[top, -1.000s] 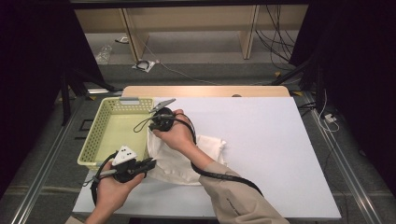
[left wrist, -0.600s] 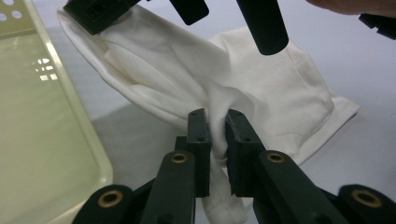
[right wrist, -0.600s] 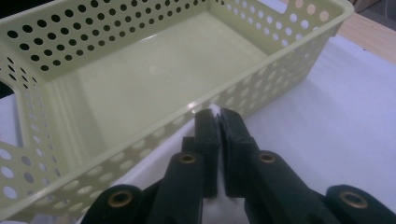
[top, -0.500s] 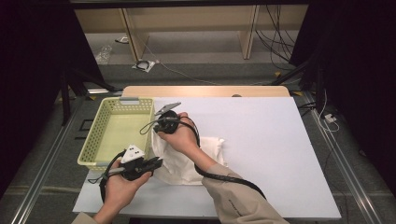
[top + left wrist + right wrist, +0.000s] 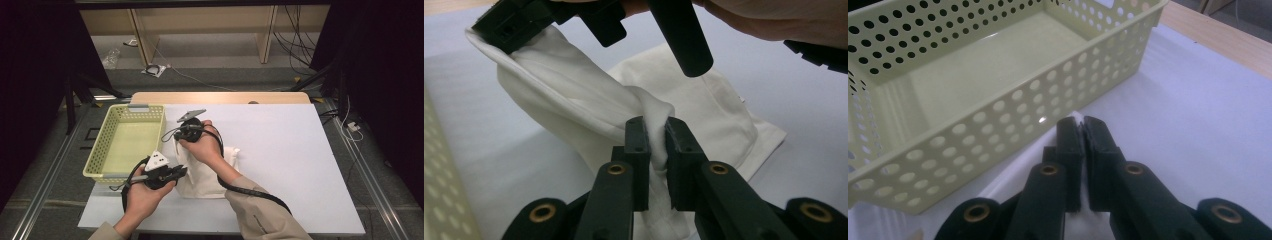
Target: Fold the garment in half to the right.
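Observation:
A white cloth (image 5: pixel 210 176) lies rumpled on the white table, just right of the yellow basket (image 5: pixel 125 111). My left gripper (image 5: pixel 183 171) is at the cloth's near left edge, and in the left gripper view (image 5: pixel 656 135) its jaws are shut on a pinched fold of the cloth (image 5: pixel 574 100). My right gripper (image 5: pixel 179 140) holds the far left corner beside the basket wall. Its jaws are shut in the right gripper view (image 5: pixel 1082 132), with a sliver of cloth (image 5: pixel 1075 116) between the tips. The cloth edge is stretched and raised between the two grippers.
The perforated basket (image 5: pixel 998 120) is empty and stands at the table's left. The white table surface (image 5: pixel 285 150) stretches right of the cloth. A wooden strip (image 5: pixel 220 97) runs along the far edge. Cables trail from both grippers toward the person.
Both hands have shifted to the right, away from the basket, taking the held cloth edge with them. The jaws have stayed shut.

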Available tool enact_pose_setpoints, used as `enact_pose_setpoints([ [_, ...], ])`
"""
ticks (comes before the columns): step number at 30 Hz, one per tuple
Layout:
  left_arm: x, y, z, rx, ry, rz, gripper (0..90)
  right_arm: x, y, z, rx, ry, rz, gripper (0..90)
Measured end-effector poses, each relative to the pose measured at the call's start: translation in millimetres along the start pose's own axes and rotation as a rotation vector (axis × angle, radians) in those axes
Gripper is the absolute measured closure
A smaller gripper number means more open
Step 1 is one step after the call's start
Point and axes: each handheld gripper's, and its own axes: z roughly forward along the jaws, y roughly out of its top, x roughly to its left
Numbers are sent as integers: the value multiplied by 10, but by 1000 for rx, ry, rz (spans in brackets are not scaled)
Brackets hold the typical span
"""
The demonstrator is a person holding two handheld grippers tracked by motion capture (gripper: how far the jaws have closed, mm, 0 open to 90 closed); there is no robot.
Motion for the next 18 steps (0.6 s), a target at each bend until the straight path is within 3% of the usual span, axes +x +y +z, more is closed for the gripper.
enact_pose_setpoints([
  [18, -281, 158, 271, 4, -49, 52, 810, -251, -213, -336, -35, -55, 34, 871],
])
